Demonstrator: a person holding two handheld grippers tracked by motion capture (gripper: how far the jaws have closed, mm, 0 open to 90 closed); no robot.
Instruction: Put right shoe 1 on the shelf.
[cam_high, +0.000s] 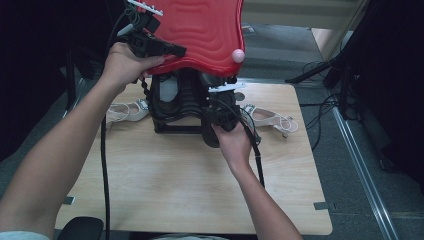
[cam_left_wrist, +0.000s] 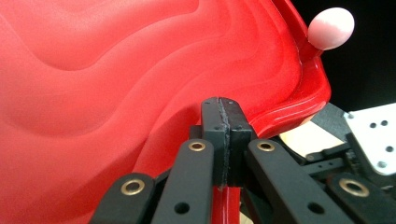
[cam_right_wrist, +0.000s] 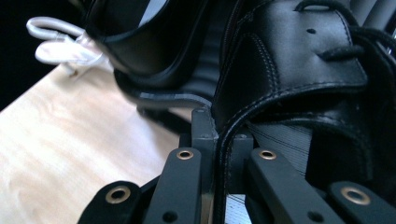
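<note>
A red lid (cam_high: 200, 30) with a wavy surface and a pink knob (cam_high: 238, 55) at its corner is lifted and tilted over a black rack (cam_high: 175, 128) at the back of the wooden table (cam_high: 175, 185). My left gripper (cam_high: 181, 50) is shut on the lid's lower rim. In the left gripper view the jaws of the left gripper (cam_left_wrist: 224, 135) pinch the red lid (cam_left_wrist: 116, 70) below the pink knob (cam_left_wrist: 330, 28). My right gripper (cam_high: 216, 105) is shut on the collar of a black leather shoe (cam_high: 209, 136). The right gripper (cam_right_wrist: 215, 140) clamps the black shoe (cam_right_wrist: 299, 60) by its edge.
A second black shoe (cam_high: 167, 97) with a grey insole rests in the rack. One white sandal (cam_high: 125, 111) lies left of the rack and another white sandal (cam_high: 270, 119) lies to its right. Bare table spreads toward the front edge. Cables and a stand (cam_high: 325, 70) sit on the floor at right.
</note>
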